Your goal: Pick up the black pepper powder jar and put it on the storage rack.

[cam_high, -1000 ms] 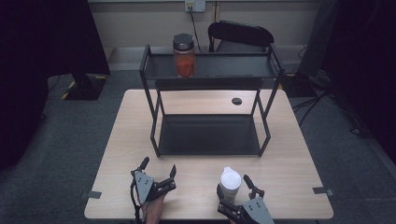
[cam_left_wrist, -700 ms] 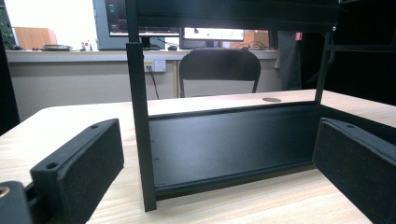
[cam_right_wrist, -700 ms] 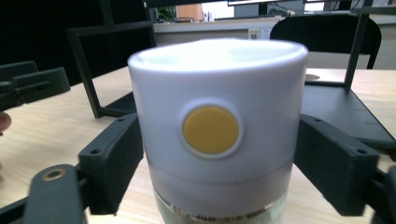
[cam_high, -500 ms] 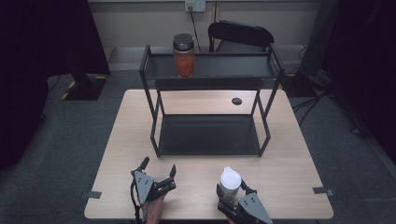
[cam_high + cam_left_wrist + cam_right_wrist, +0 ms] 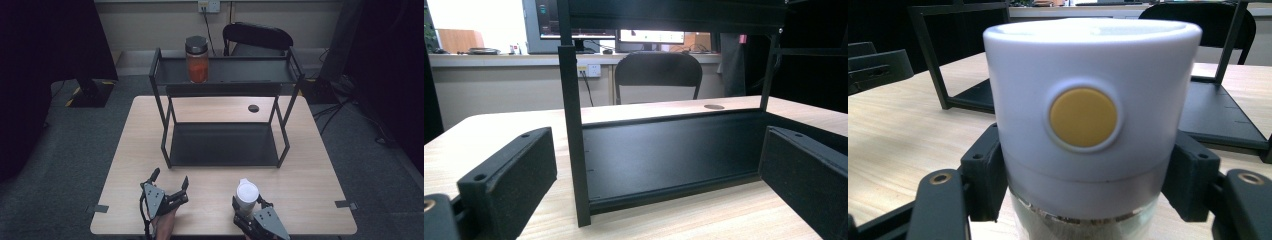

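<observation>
A bottle with a white lid (image 5: pixel 247 191) stands upright near the table's front edge, right of centre. In the right gripper view its lid (image 5: pixel 1083 117) carries a round yellow button above a clear glass body. My right gripper (image 5: pixel 248 204) has just been closing and is now shut on the bottle, one black pad (image 5: pixel 985 175) pressed against each side just under the lid. My left gripper (image 5: pixel 171 177) rests open at the front left with nothing between its jaws. In the left gripper view its jaws (image 5: pixel 656 150) face the black rack.
A black two-tier metal rack (image 5: pixel 225 145) stands mid-table, with its front left post (image 5: pixel 574 140) close to my left gripper. A jar of orange contents (image 5: pixel 197 60) sits on the top shelf. A black chair (image 5: pixel 257 37) stands behind the table, and a small round hole (image 5: pixel 253 108) marks the tabletop.
The right gripper's jaws have closed in onto the white-lidded bottle. The left gripper has stayed where it was.
</observation>
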